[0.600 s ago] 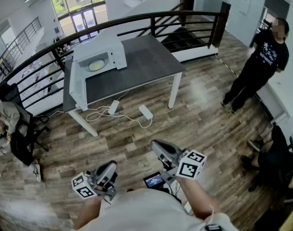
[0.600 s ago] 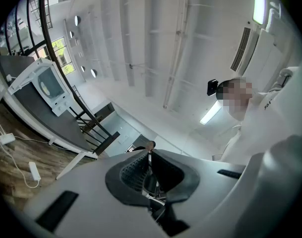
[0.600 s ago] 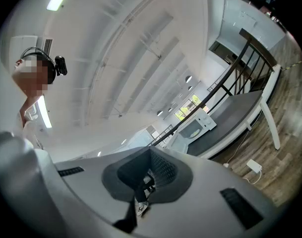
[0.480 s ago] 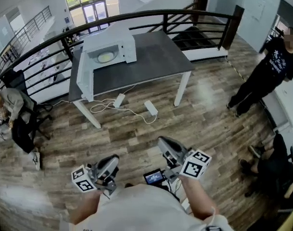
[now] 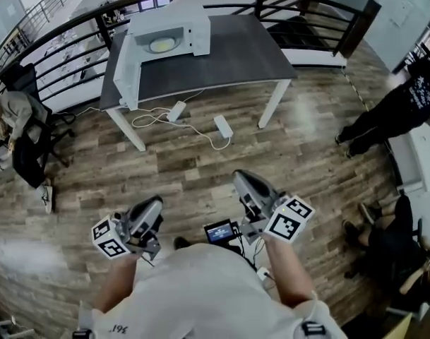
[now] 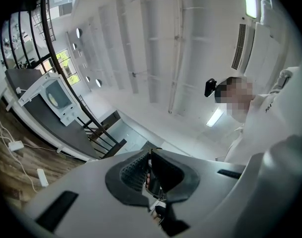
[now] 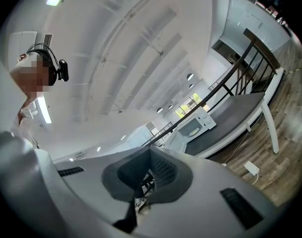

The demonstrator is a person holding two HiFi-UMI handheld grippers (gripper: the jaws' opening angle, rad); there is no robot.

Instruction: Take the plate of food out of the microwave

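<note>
A white microwave stands on a dark grey table at the far side of the room, its door swung open to the left. Inside it lies a pale plate of food. Both grippers are held close to my body, far from the table. In the head view my left gripper and right gripper point forward over the wooden floor. The left gripper is shut with nothing in it, the microwave small in the distance. The right gripper is shut and empty too, with the microwave far beyond.
A black railing runs behind the table. White power strips and cables lie on the floor under it. One person stands at the right, another sits at the left. Wooden floor lies between me and the table.
The view has shifted forward: the table and microwave sit higher in the picture and the standing person has slid to the right edge. Both grippers stay shut near my body.
</note>
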